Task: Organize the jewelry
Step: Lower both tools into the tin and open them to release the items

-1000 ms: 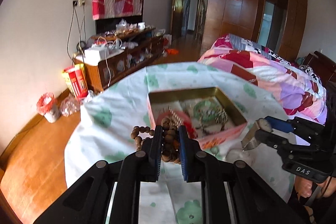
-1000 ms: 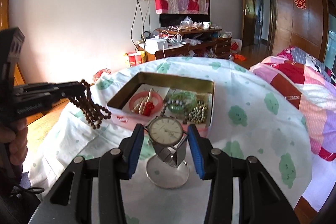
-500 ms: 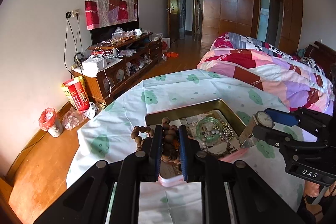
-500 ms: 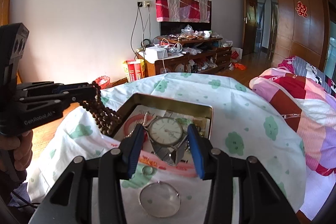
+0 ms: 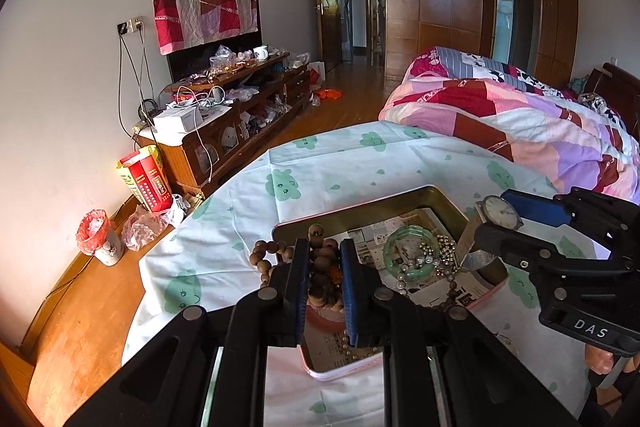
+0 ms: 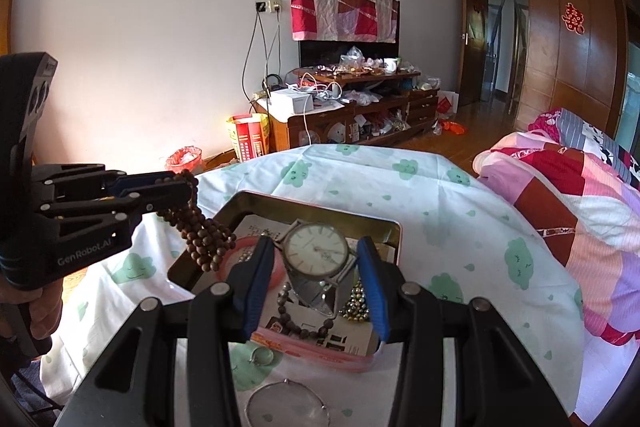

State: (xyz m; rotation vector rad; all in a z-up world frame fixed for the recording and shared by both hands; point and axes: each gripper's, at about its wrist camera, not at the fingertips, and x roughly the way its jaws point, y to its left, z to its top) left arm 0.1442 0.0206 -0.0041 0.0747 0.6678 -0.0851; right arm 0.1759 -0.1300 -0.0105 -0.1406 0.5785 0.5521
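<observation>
Beads of the brown wooden strand point(image 5: 322, 269) bunch between the left gripper's point(image 5: 324, 281) narrow-set blue-padded jaws, which pinch them; its loops dangle over the left edge of the one gold-lined, pink-sided rectangular tin point(image 5: 448, 205), hiding part of a pink bangle point(image 6: 276, 273). Inside lie a green bangle point(image 5: 408, 251) and tangled small beads, hard to count. The right gripper point(image 6: 316, 269), jaws partly spread, clamps one white-faced silver wristwatch point(image 6: 316, 251) above the tin; its strap is partly hidden.
</observation>
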